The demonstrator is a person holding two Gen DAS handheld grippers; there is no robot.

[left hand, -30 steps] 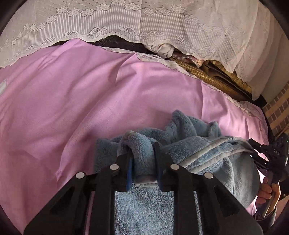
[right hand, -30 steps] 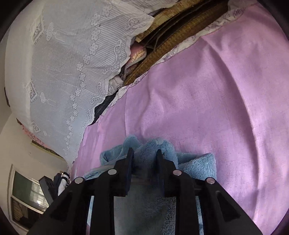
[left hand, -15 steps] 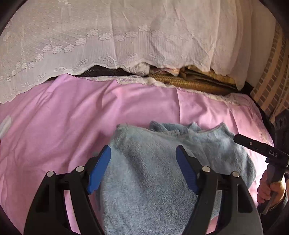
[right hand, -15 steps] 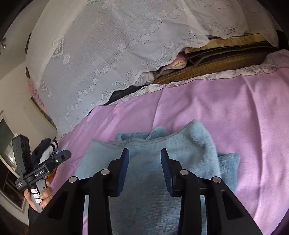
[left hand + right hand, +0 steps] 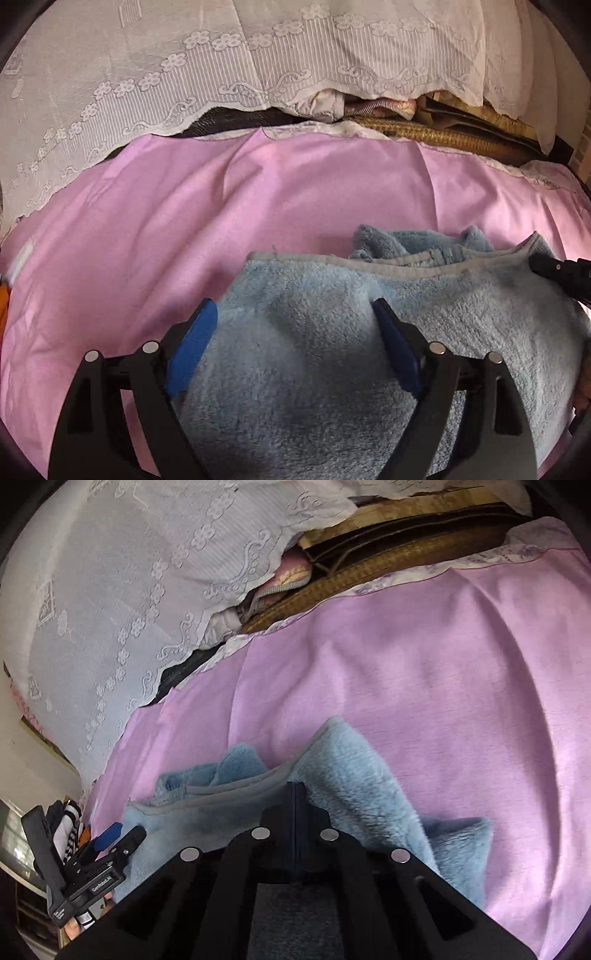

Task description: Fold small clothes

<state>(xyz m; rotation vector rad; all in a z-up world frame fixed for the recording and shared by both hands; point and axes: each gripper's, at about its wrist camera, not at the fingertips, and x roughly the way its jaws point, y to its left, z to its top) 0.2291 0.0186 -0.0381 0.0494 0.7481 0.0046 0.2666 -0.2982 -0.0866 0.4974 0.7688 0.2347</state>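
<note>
The left gripper (image 5: pixel 293 317) pointed obliquely down over the garment (image 5: pixel 424 306), a blue fleece piece lying folded on the pink sheet (image 5: pixel 147 229). Its jaws stood wide and were opening; the fleece lay beneath and between the blue pads (image 5: pixel 192 343), which did not press on it. The right gripper (image 5: pixel 295 790) also pointed obliquely down, rolled so that its view was tilted. Its jaws were fully closed, pad against pad, with no cloth visibly caught between them; the tip stood over the garment just short of the grey hem (image 5: pixel 236 792). In the left wrist view the tip of the right gripper showed at the garment's right side, over the hem's end. In the right wrist view the left gripper appeared at the garment's left side, with part of a hand (image 5: pixel 74 928) below it. The hem ran across the garment's far side, and a bunched layer of fleece protruded beyond it. One corner of the garment stuck out to the right of the right gripper. Beyond the garment the sheet was bare up to its far edge, where a lace cloth (image 5: pixel 221 74) hung over stacked mats (image 5: pixel 399 550). To the garment's left and right the sheet was likewise bare.
</note>
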